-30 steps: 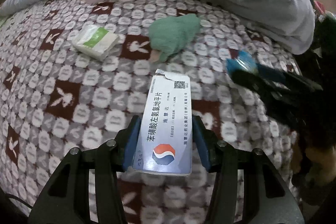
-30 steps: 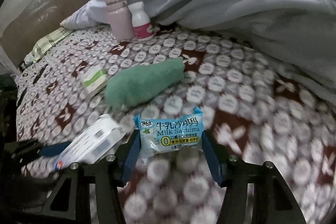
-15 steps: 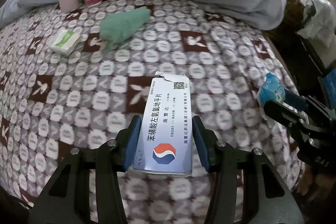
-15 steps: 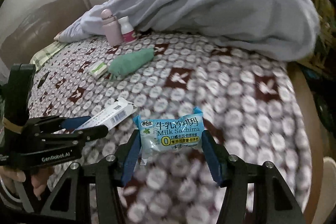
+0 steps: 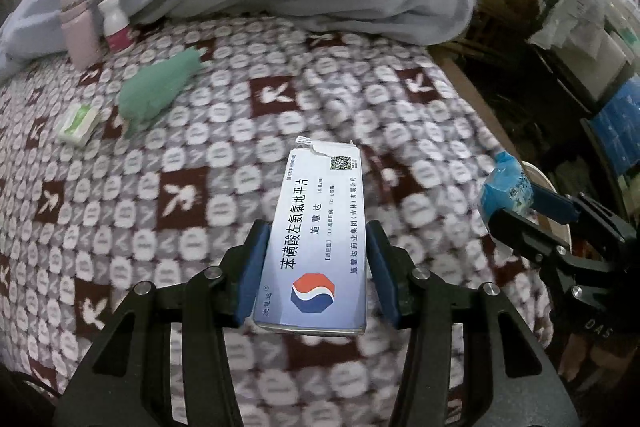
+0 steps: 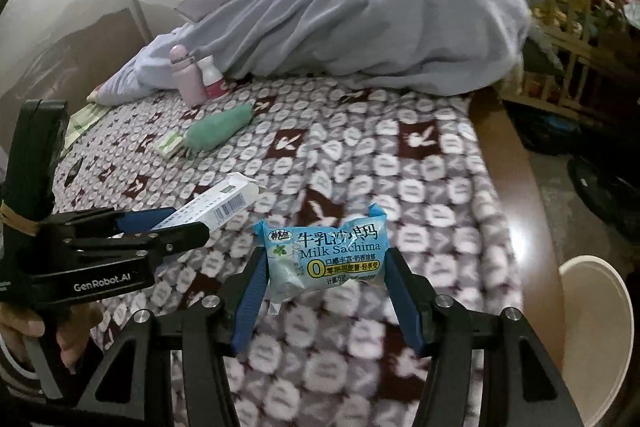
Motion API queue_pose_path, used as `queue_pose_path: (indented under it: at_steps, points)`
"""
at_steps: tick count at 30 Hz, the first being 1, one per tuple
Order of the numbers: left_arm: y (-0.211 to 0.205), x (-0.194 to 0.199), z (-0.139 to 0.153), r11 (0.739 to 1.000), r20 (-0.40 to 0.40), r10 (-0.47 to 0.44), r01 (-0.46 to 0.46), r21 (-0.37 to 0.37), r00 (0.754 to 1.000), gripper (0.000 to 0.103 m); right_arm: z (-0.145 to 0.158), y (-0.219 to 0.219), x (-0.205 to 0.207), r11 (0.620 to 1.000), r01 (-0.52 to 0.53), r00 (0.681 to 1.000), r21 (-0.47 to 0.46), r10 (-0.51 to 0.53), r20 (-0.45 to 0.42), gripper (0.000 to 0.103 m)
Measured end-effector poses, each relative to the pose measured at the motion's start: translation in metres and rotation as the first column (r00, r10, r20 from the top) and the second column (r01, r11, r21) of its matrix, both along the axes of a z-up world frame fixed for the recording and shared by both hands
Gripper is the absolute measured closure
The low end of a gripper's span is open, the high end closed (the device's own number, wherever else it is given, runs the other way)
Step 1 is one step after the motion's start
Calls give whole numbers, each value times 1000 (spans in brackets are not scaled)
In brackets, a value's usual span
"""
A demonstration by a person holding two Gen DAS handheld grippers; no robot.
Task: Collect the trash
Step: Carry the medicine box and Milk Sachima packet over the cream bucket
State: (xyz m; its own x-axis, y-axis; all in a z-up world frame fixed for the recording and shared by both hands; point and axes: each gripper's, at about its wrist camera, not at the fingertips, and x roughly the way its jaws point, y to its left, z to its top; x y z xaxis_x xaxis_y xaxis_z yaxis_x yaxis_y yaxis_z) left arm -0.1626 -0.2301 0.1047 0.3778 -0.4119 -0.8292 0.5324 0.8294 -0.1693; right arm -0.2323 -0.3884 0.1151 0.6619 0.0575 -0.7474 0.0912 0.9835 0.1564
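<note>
On the bed point(image 6: 400, 163) I see two bottles point(image 6: 188, 79) before the duvet point(image 6: 360, 27). A towel point(image 6: 218, 129) lies nearer me, a packet point(image 6: 170, 143) at its left.

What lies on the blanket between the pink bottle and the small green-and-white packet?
In the left wrist view, between the pink bottle and the green-and-white packet only bare patterned blanket shows; the green cloth lies beside that stretch.

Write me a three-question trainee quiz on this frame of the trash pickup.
1. True or false: the left gripper holds a medicine box.
2. What does the right gripper grip? A) pink bottle B) Milk Sachima packet C) tissue pack
3. Which item lies on the blanket next to the green cloth, on its left?

Key: 1 true; 2 B, the packet; 3 the small white-and-green pack.
</note>
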Motion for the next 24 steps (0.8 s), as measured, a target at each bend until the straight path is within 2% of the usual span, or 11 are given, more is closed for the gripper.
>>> queue_pose_path:
  at_steps: [12,24]
  points:
    - [-52,-20,12,996,25,-94,94,0,995,56,11,-36,-31,997,75,997,-15,-75,19,47]
    - [-105,-44,21,981,41,-194,194,-6,980,56,17,-77,-64,985,173,985,-22,-173,25,47]
